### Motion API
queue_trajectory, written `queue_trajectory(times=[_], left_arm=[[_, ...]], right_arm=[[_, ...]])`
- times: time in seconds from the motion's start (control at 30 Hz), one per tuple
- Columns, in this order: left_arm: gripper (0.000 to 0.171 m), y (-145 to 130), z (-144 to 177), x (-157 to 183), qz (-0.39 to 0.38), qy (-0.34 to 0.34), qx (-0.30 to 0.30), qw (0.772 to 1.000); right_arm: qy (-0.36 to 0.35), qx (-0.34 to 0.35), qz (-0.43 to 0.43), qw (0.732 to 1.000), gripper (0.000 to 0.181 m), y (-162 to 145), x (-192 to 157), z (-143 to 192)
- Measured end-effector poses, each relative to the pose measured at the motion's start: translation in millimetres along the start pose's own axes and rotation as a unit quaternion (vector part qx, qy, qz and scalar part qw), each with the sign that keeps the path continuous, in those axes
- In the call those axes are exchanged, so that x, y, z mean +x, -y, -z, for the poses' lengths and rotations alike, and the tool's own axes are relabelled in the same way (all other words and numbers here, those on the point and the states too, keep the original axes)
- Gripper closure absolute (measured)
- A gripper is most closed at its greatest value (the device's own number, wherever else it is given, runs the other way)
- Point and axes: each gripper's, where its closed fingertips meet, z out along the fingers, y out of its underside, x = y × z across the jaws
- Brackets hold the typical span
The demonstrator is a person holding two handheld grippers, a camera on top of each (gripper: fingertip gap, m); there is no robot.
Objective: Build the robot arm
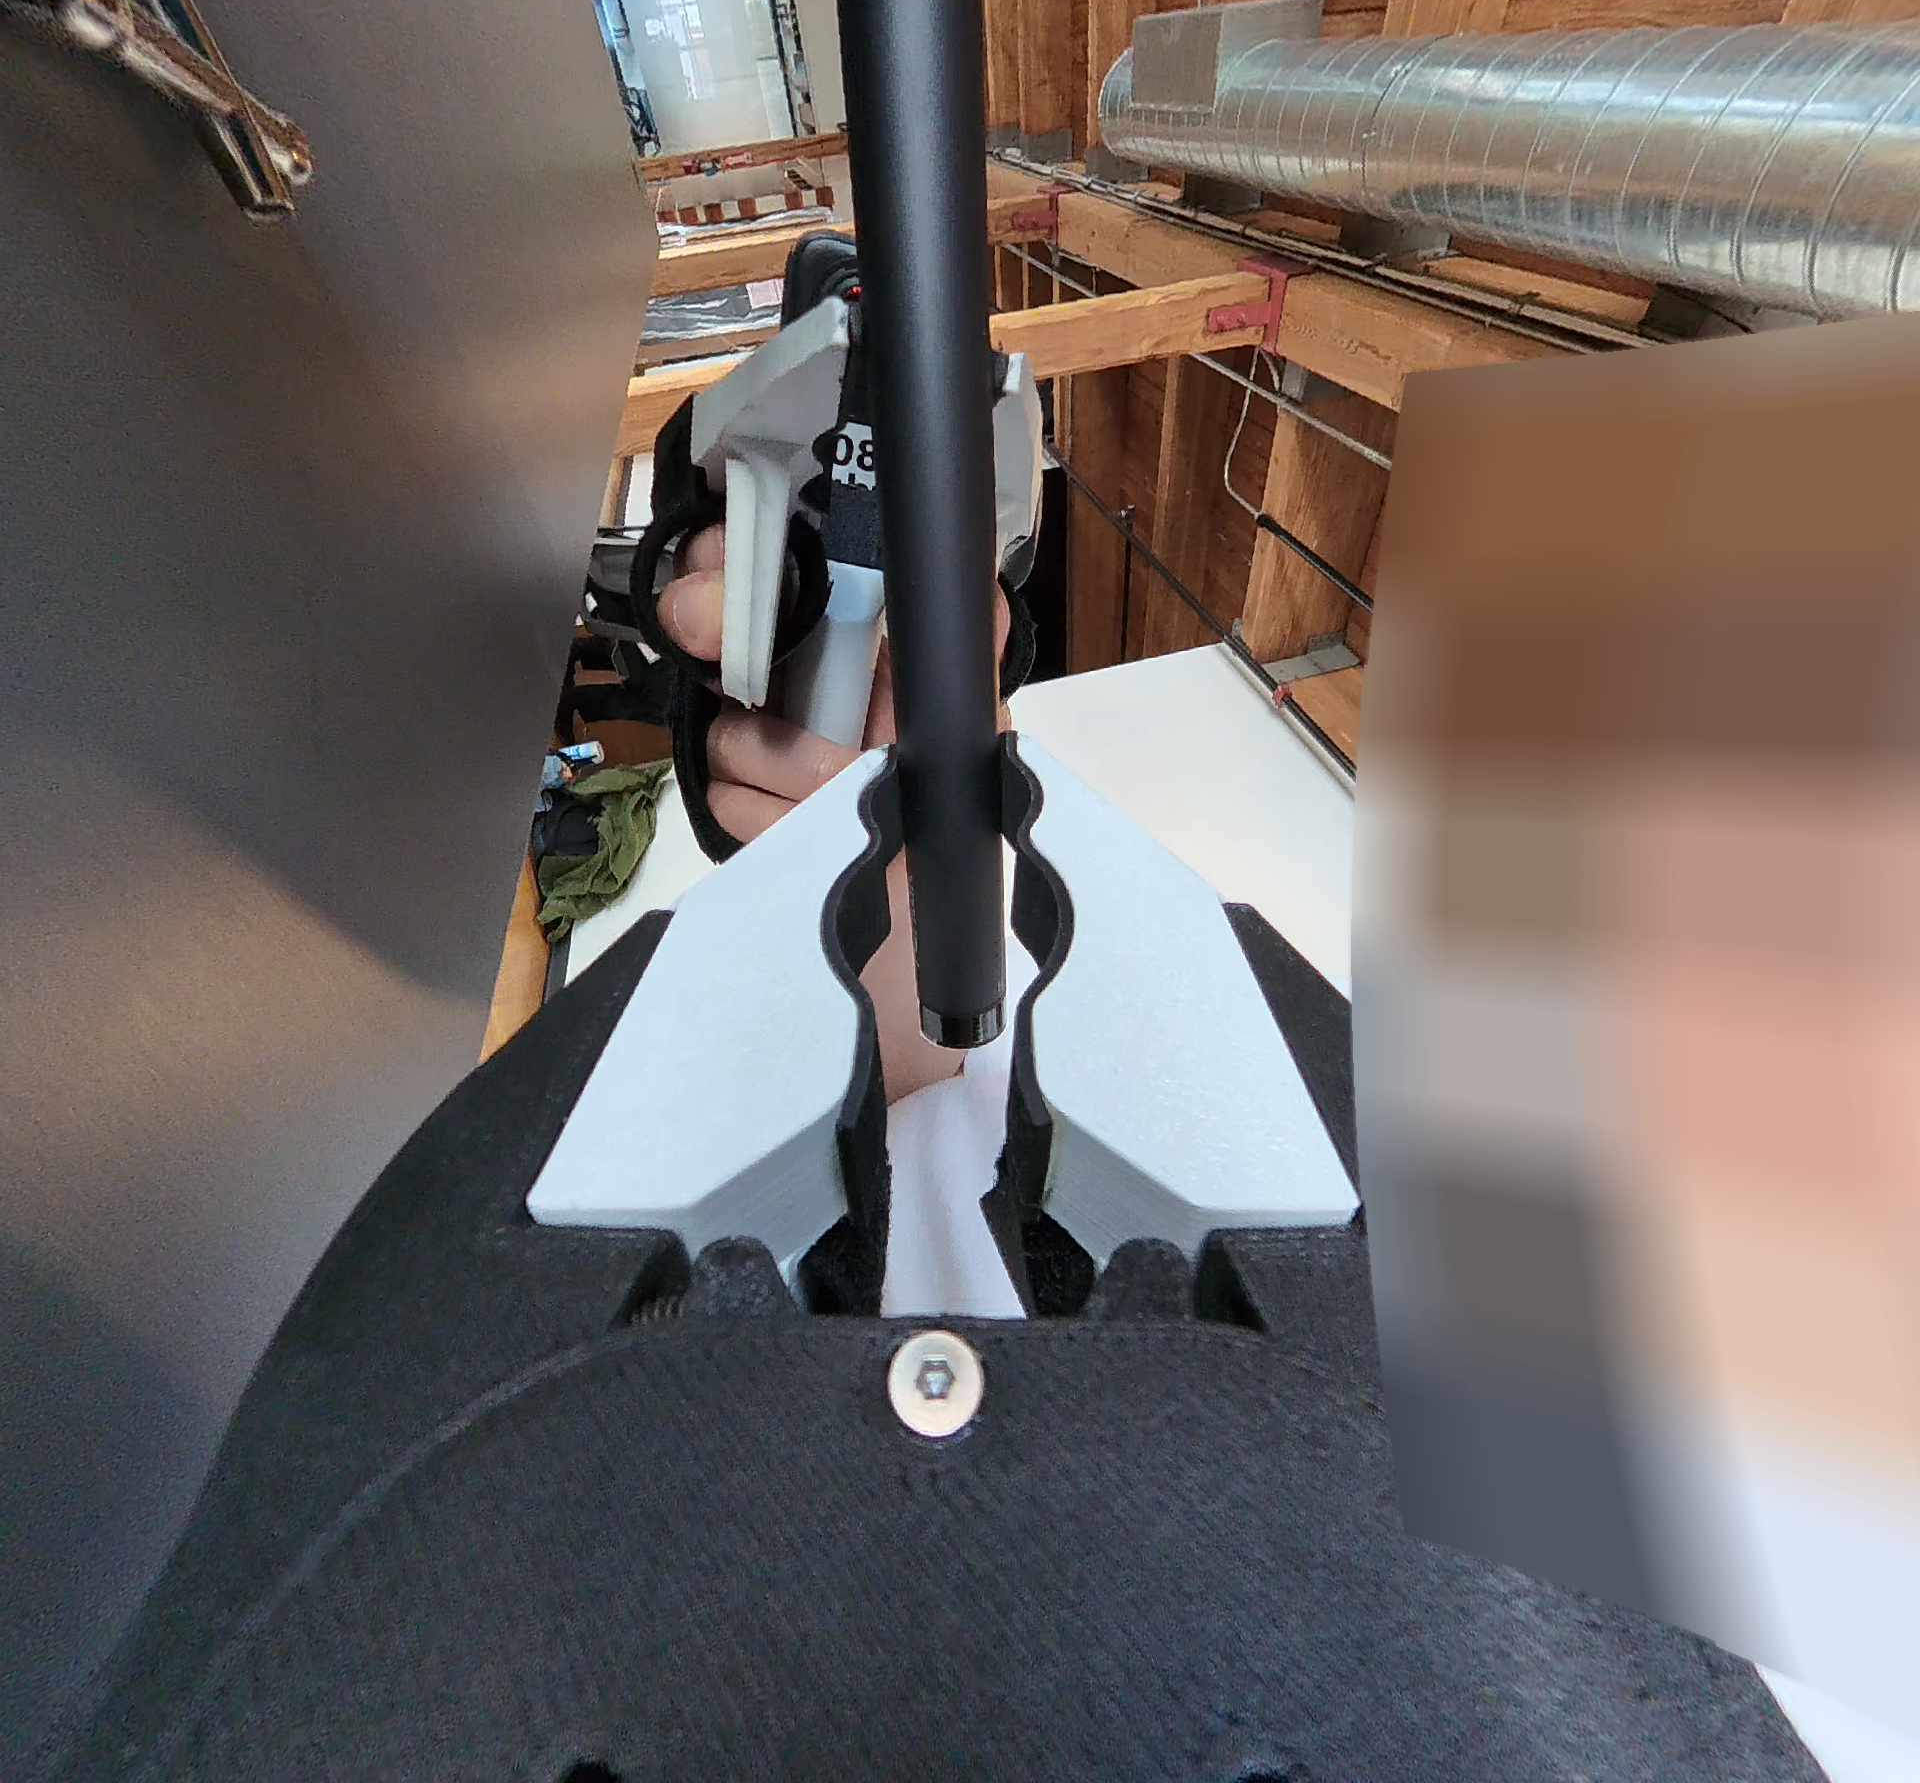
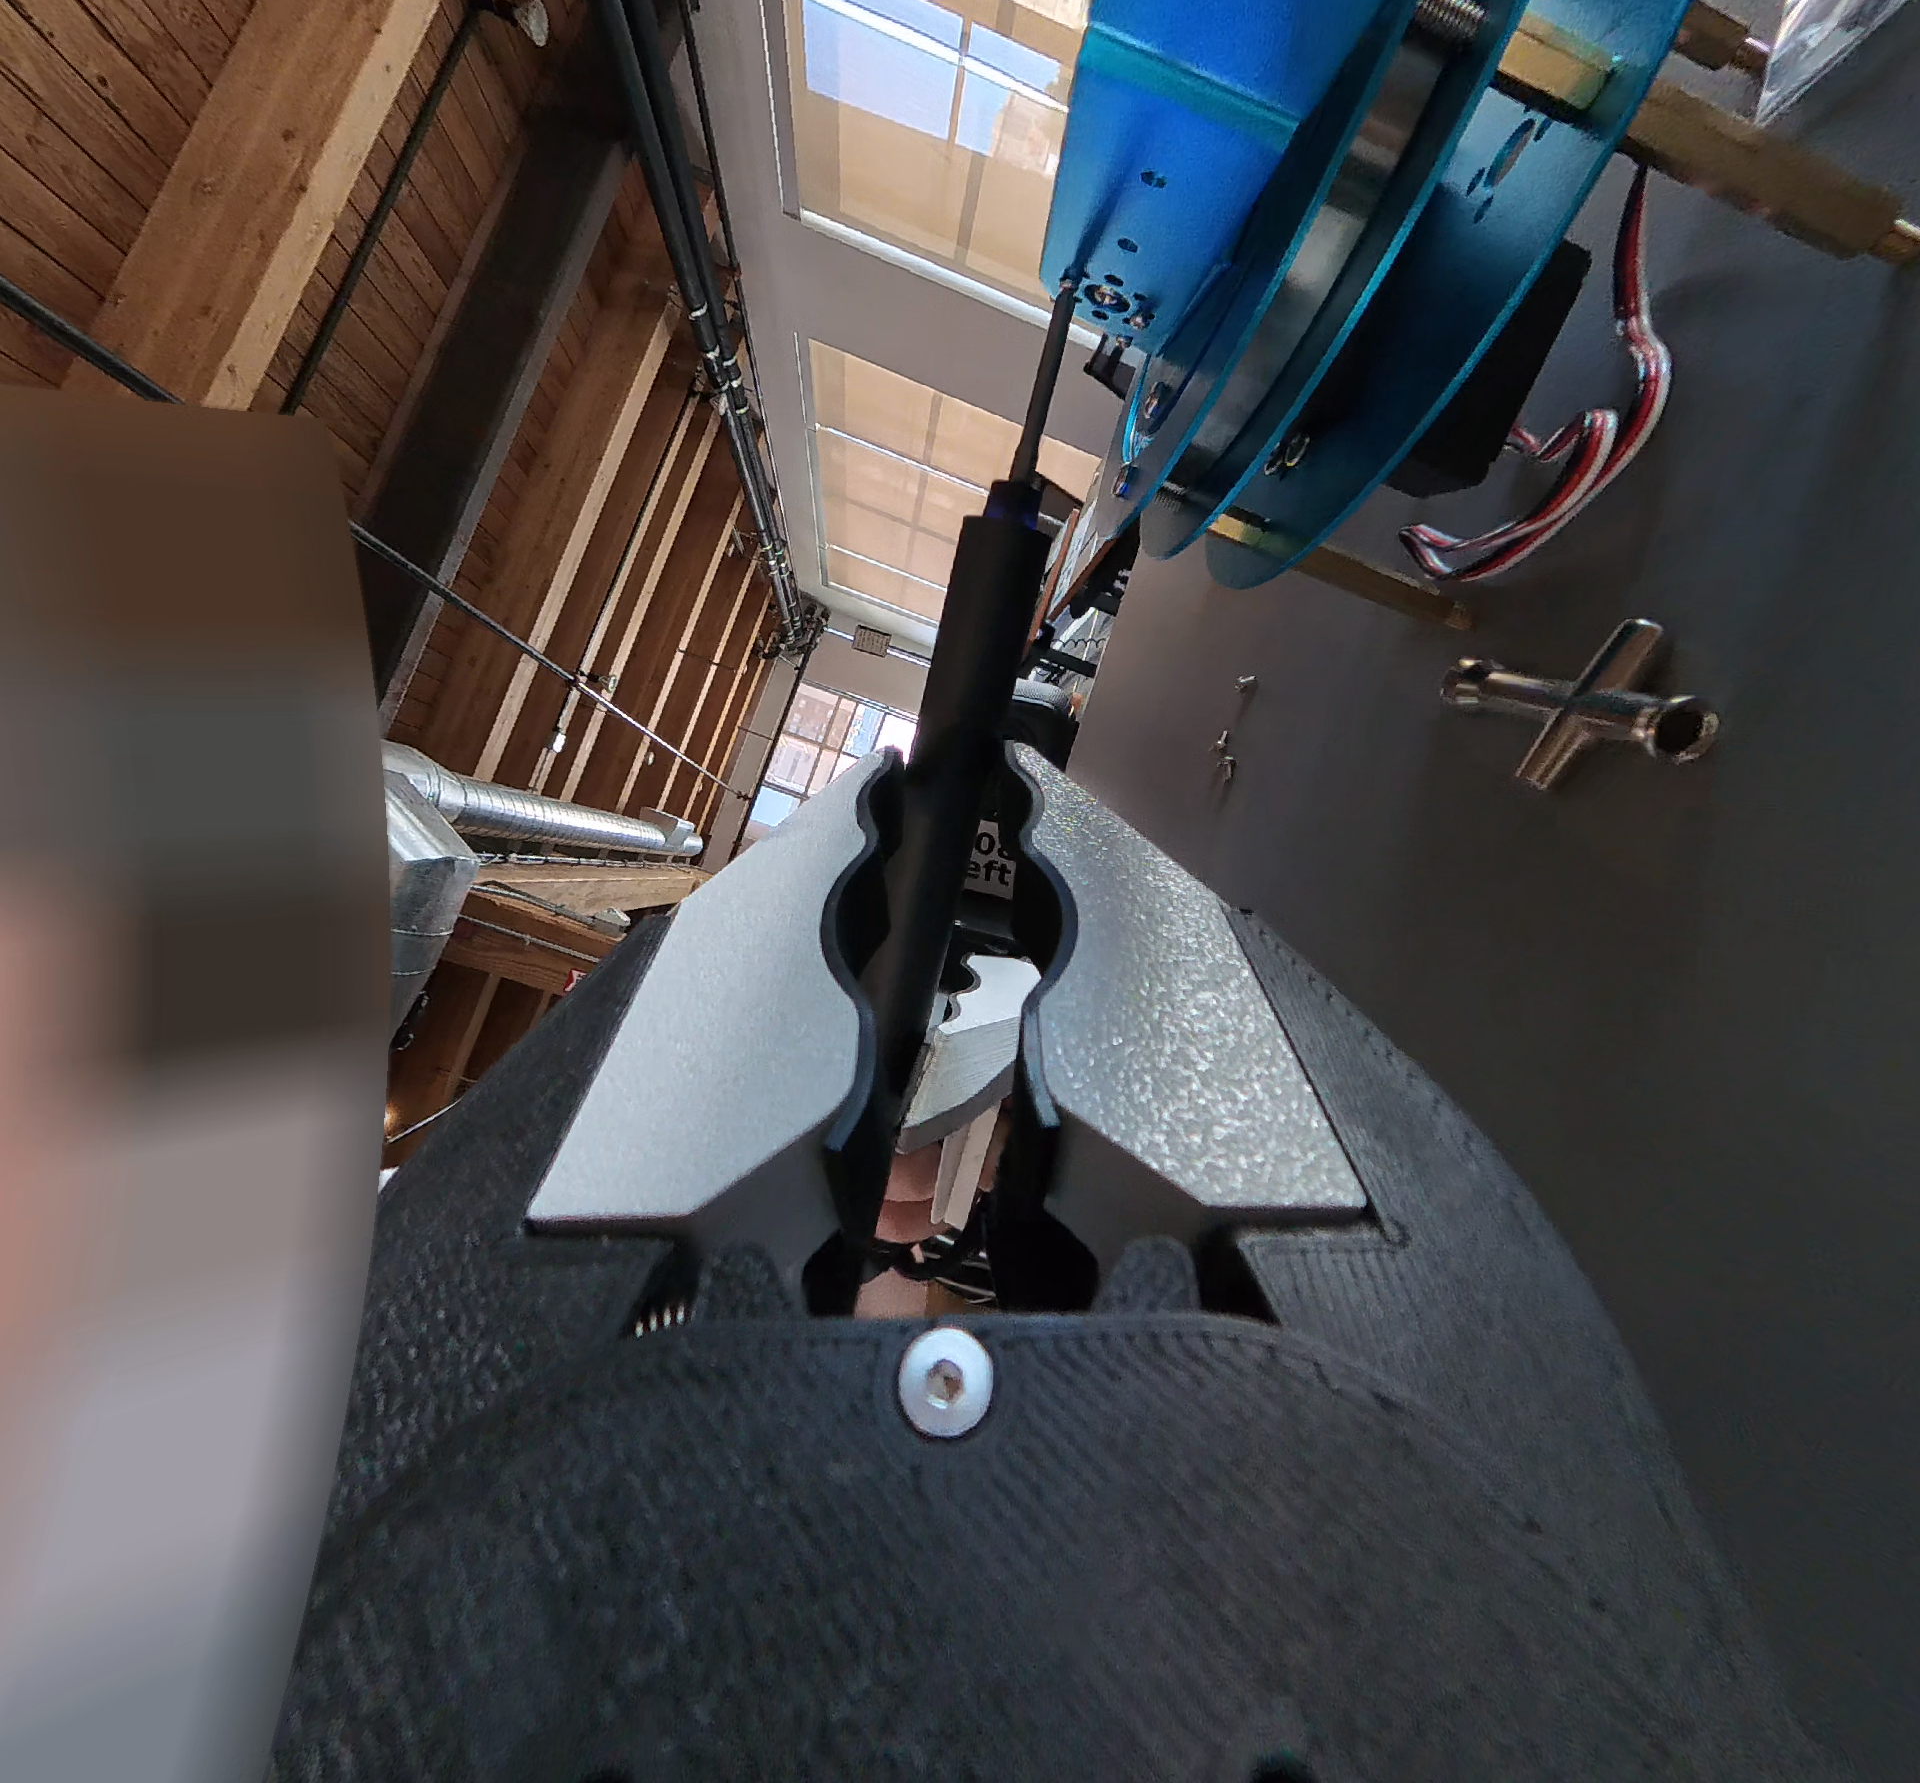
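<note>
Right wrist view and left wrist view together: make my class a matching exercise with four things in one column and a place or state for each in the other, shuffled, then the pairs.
Things
1 black screwdriver
2 cross-shaped metal wrench
3 blue disc assembly
4 silver duct

Places or states
A lies on the grey surface
B runs along the wooden beams
C clamped by left gripper and right gripper
D has red and white wires beside it

Pairs: 1-C, 2-A, 3-D, 4-B
</note>
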Motion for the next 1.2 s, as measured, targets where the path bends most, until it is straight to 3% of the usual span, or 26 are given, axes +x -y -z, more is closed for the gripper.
queue_trajectory(times=[0.43, 0.73, 1.03, 1.2], left_arm=[[0.155, -8, 5, -13, -0.028, 0.028, -0.028, 0.999], [0.155, -13, 8, -7, 0.002, 0.024, -0.024, 0.999], [0.155, -21, -20, -7, 0.011, 0.020, -0.004, 1.000], [0.155, -32, -14, -8, -0.027, 0.038, -0.002, 0.999]], right_arm=[[0.011, -0.026, 0.004, 1.000, 0.165, -12, 2, 1], [0.024, -0.037, -0.017, 0.999, 0.163, -10, -3, -1], [0.010, -0.094, -0.053, 0.994, 0.165, -8, -7, 9], [0.012, -0.115, -0.029, 0.993, 0.165, -18, -14, 13]])
